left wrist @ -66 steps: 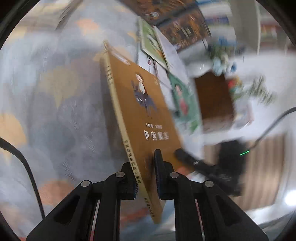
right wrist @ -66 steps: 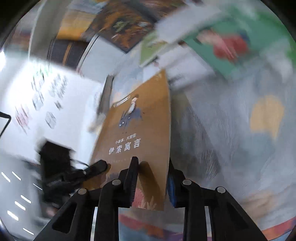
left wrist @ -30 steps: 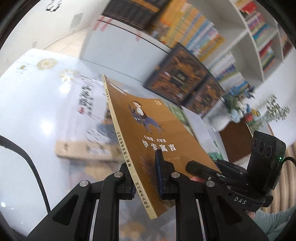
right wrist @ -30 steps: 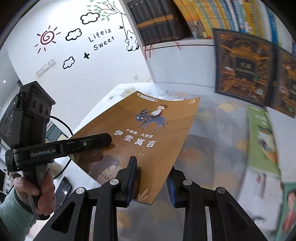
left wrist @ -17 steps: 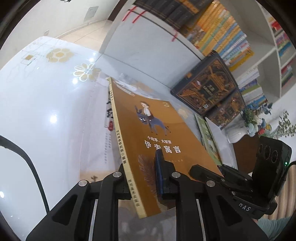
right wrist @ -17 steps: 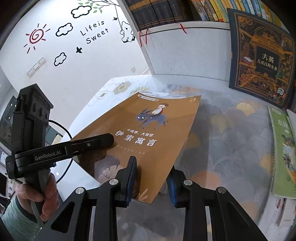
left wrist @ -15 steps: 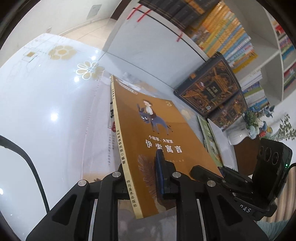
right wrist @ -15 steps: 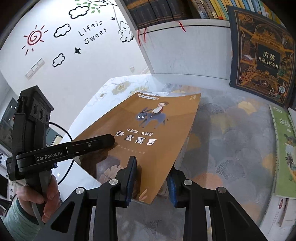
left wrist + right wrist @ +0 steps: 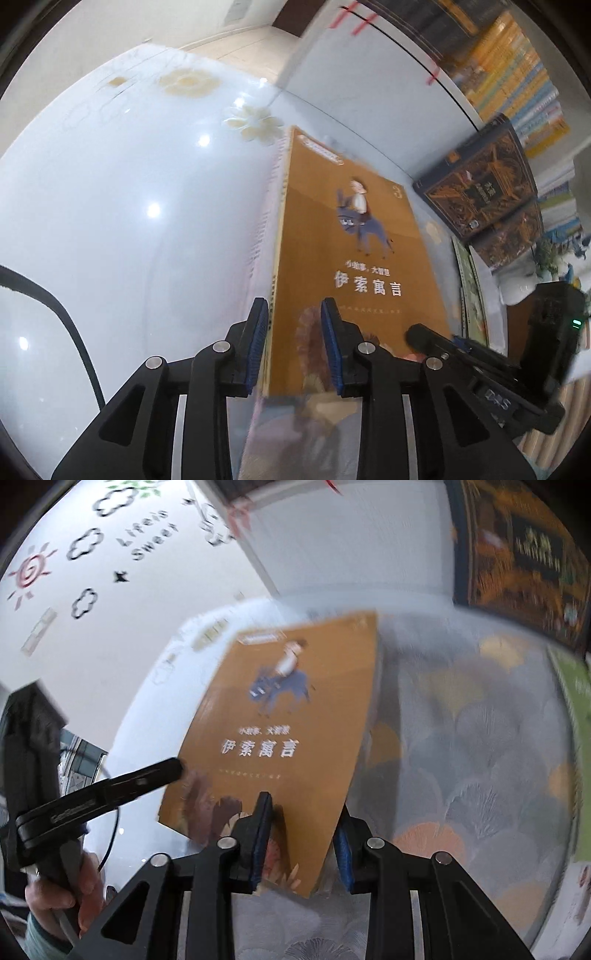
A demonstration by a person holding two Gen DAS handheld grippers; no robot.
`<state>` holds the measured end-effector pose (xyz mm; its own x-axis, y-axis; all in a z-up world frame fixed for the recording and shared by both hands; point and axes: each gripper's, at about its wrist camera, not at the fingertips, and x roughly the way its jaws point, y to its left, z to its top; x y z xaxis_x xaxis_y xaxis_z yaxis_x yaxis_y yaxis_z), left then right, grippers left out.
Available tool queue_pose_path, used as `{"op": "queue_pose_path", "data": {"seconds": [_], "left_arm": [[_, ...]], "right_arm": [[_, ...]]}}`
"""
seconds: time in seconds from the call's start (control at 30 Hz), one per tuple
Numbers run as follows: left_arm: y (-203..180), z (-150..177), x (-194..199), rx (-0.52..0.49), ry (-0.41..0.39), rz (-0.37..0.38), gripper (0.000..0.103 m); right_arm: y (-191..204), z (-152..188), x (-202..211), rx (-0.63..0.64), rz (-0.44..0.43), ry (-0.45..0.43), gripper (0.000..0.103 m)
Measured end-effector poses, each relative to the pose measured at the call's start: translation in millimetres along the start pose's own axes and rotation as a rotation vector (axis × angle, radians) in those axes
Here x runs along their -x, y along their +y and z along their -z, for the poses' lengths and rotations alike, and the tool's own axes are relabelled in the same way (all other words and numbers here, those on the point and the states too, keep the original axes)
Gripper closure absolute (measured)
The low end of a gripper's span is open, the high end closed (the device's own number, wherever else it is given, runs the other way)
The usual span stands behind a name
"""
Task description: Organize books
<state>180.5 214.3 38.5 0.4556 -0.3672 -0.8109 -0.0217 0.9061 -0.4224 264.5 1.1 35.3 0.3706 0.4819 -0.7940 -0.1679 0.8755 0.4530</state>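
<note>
The thin orange-brown paperback book (image 9: 354,266) sits between both grippers. Left gripper (image 9: 293,350) has just been loosening, with gaps showing beside its blue pads. Right gripper (image 9: 301,840) is clamped on the book's near corner, underside hidden. Background is all blurry.
</note>
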Motion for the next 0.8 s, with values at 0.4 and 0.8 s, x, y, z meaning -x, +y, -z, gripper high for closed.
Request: {"op": "queue_pose_path", "data": {"seconds": [0.4, 0.8], "left_arm": [[-2.3, 48.0, 28.9, 0.011, -0.009, -0.083, 0.076], [-150.0, 154.8, 5.7, -0.284, 0.1, 0.006, 0.06]], "right_arm": [[-1.9, 25.8, 12.7, 0.032, -0.017, 0.039, 0.07], [-137.1, 190.5, 159.9, -0.193, 0.075, 0.018, 0.055]]}}
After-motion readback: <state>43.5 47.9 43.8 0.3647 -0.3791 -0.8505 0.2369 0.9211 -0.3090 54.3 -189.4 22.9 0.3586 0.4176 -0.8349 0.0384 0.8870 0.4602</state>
